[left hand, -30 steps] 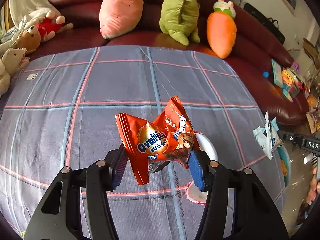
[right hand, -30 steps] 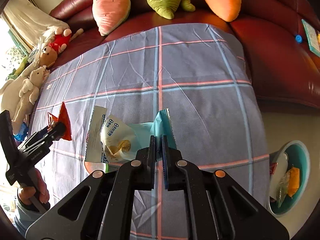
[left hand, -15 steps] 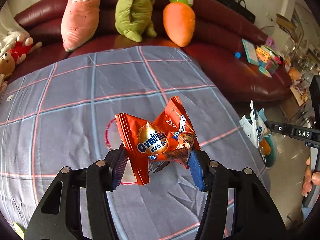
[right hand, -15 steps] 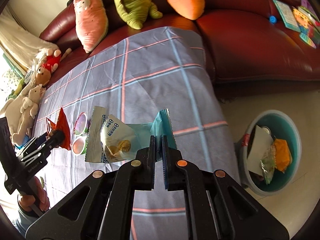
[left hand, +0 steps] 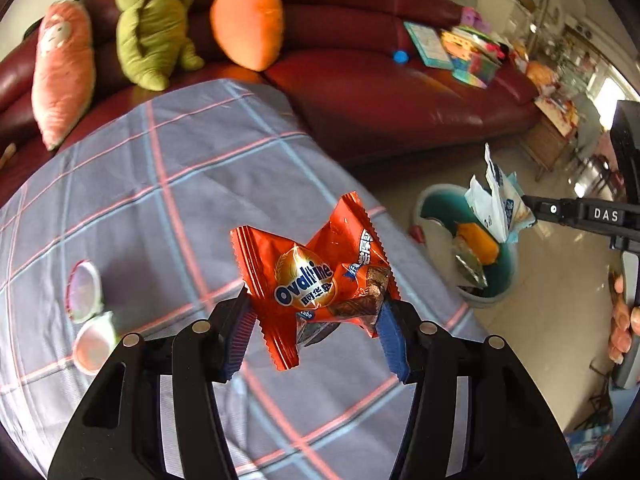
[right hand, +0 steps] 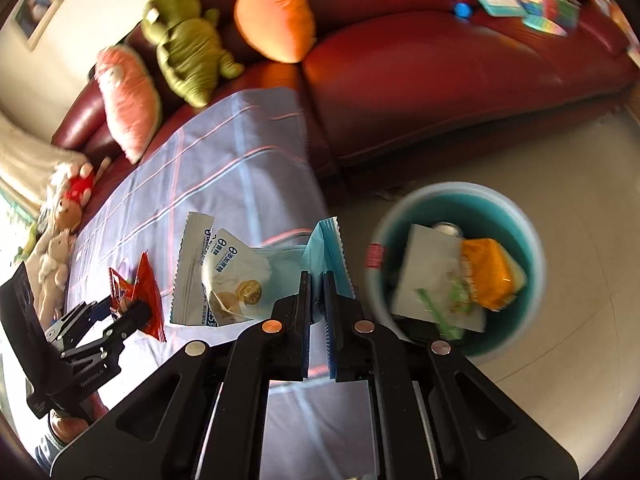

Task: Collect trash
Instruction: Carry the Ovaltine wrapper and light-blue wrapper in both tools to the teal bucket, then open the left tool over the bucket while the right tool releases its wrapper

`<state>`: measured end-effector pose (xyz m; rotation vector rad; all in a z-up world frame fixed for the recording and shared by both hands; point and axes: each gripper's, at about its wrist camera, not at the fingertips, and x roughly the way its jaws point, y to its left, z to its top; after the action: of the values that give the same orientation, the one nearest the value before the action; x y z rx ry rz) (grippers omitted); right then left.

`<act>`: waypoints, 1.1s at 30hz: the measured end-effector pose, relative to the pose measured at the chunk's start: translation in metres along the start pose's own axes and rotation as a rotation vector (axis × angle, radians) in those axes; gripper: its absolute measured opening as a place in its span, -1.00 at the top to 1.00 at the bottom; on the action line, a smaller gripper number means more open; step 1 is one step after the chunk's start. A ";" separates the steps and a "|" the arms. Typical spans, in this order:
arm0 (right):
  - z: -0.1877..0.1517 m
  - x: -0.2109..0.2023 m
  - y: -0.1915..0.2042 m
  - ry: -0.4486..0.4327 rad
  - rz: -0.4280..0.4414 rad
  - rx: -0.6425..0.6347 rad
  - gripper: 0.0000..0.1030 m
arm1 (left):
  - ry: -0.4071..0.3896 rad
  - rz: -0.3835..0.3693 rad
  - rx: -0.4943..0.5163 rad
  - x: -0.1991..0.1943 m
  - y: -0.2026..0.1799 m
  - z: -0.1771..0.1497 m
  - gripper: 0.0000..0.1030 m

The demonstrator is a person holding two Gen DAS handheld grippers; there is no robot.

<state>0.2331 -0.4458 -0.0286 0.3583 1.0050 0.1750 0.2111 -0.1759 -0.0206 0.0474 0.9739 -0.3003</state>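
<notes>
Two grippers at the table's [left hand: 168,184] edge, sofa [left hand: 400,96] behind. Left gripper [left hand: 316,320] clamps an orange wrapper [left hand: 312,276] over the cloth; right gripper [right hand: 316,304], jaws nearly together, pinches a white packet [right hand: 224,276] beside the bin [right hand: 460,200] on open floor [right hand: 580,200].

I am looking at a big red sofa [left hand: 400,92] at about twelve o'clock. An orange carrot toy [left hand: 248,20], a green frog toy [left hand: 150,36] and a pink toy [left hand: 60,72] are sitting on it. Bright books [left hand: 452,50] are lying at two o'clock.
</notes>
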 end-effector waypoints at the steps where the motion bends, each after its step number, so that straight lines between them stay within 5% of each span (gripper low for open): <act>1: -0.001 -0.004 -0.011 -0.007 -0.005 0.018 0.88 | 0.005 -0.006 0.017 0.005 -0.010 0.002 -0.09; 8: -0.007 -0.020 -0.082 -0.023 -0.050 0.127 0.88 | 0.053 -0.070 0.126 0.038 -0.081 0.011 -0.09; 16: -0.002 -0.016 -0.117 0.003 -0.073 0.165 0.88 | 0.105 -0.134 0.183 0.075 -0.133 0.020 -0.10; 33: 0.014 -0.007 -0.140 0.018 -0.121 0.202 0.88 | 0.159 -0.190 0.184 0.129 -0.166 0.041 -0.18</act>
<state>0.2385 -0.5805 -0.0682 0.4791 1.0622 -0.0333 0.2665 -0.3713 -0.0880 0.1486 1.1085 -0.5676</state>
